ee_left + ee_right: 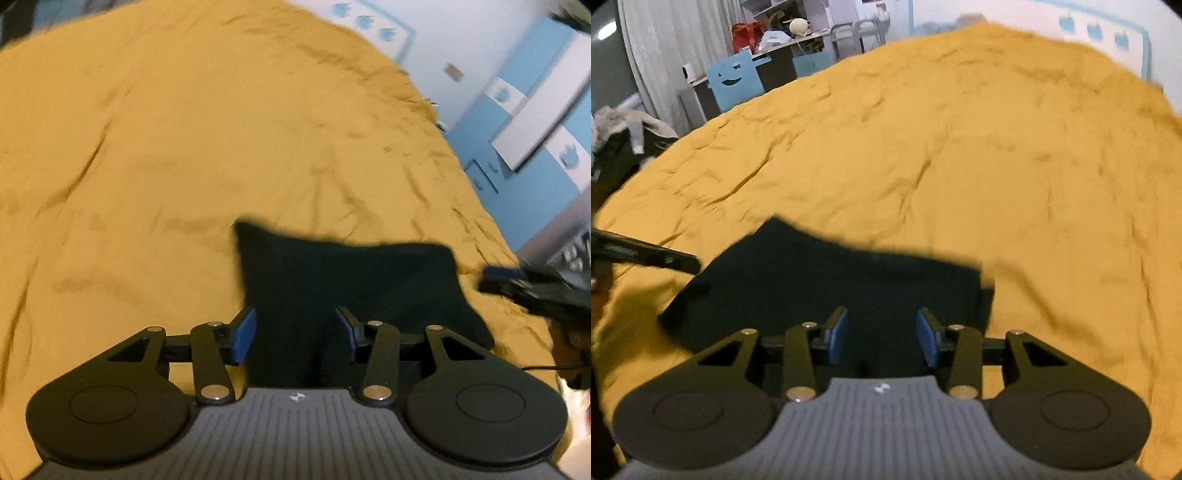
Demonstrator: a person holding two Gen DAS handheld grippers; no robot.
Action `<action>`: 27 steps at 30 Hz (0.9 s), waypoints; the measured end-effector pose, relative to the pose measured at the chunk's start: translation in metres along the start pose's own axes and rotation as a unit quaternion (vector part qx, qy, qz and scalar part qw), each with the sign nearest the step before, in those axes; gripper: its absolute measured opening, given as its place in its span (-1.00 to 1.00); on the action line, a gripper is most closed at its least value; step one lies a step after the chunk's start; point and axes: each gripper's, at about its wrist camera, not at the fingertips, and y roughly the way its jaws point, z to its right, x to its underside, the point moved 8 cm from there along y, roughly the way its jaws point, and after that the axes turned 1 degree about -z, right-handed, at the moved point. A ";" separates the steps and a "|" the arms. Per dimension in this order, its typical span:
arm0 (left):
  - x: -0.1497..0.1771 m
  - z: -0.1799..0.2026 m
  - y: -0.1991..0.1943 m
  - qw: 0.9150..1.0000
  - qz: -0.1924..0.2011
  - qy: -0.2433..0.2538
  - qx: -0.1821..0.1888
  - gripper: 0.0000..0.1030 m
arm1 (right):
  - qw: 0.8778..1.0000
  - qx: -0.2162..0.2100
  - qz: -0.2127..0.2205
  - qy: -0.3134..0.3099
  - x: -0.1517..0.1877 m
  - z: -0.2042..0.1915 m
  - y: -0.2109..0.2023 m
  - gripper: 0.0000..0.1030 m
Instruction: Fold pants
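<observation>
**Pants lie just ahead of both tools, already a compact dark rectangle**

Pants point(354, 291) rest on the bed's mustard-yellow cover point(184, 147), folded down to a squat dark block whose long axis runs across both views, roughly side to side in front of the person. That axis is what the coming move turns on — any further fold would most likely bring one short end over the other, so each tool would have to work from its own end.

From the left tool point(295, 334) the cloth lies straight ahead and a little to the right; its near edge passes below the blue pads point(243, 339), hidden behind the tool body. The jaws stand spread, with nothing between them. At the right edge of this view the right tool shows, blurred, just off the far short end of the block.

From the right tool point(882, 334) the pants point(831, 291) lie straight ahead and stretch off to the left, with their right short end close to the tool's line. Its jaws are spread too and grip nothing. The left tool point(646, 254) reaches in from the left of this view, near the far left corner — whether it touches the cloth cannot be told.

Neither is clearly nearer; each stands over its own half. The fold looks nearly or fully done.
</observation>
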 end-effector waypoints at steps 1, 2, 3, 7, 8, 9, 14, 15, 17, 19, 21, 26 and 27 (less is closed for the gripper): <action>-0.009 0.011 0.005 1.000 0.001 0.013 0.007 0.04 | 1.000 0.007 0.003 -0.013 -0.011 -0.006 0.015 -0.26; -0.014 0.019 0.011 1.000 -0.001 0.021 0.017 0.04 | 1.000 0.012 0.002 -0.019 -0.018 -0.009 0.029 -0.27; -0.017 0.028 0.019 0.999 -0.007 0.029 0.029 0.04 | 1.000 0.015 -0.004 -0.024 -0.026 -0.009 0.045 -0.27; -0.012 0.044 0.045 0.998 -0.032 0.046 0.031 0.04 | 0.996 -0.005 -0.032 -0.082 -0.049 -0.008 0.097 -0.27; -0.008 0.044 0.049 0.998 -0.039 0.048 0.030 0.04 | 0.994 -0.025 -0.041 -0.099 -0.050 -0.008 0.104 -0.27; -0.004 0.044 0.053 0.997 -0.046 0.051 0.029 0.04 | 0.991 -0.042 -0.054 -0.117 -0.052 -0.008 0.110 -0.29; 0.011 0.039 0.061 0.995 -0.065 0.067 0.026 0.04 | 0.969 -0.102 -0.136 -0.177 -0.048 -0.005 0.129 -0.59; 0.012 0.039 0.060 0.995 -0.064 0.064 0.029 0.04 | 0.965 -0.111 -0.144 -0.189 -0.044 -0.008 0.129 -0.98; 0.012 0.038 0.059 0.996 -0.064 0.057 0.033 0.04 | 0.958 -0.121 -0.145 -0.218 -0.041 -0.015 0.125 -1.00; 0.015 0.035 0.057 0.995 -0.067 0.056 0.037 0.04 | 0.957 -0.117 -0.130 -0.233 -0.044 -0.017 0.125 -1.00; 0.017 0.034 0.057 0.995 -0.071 0.056 0.039 0.04 | 0.964 -0.104 -0.108 -0.218 -0.051 -0.011 0.124 -1.00; 0.028 0.028 0.061 0.995 -0.082 0.041 0.040 0.04 | 0.982 -0.056 -0.078 -0.163 -0.063 0.013 0.131 -1.00; 0.030 0.029 0.060 0.995 -0.082 0.042 0.039 0.04 | 0.983 -0.049 -0.087 -0.154 -0.060 0.017 0.134 -1.00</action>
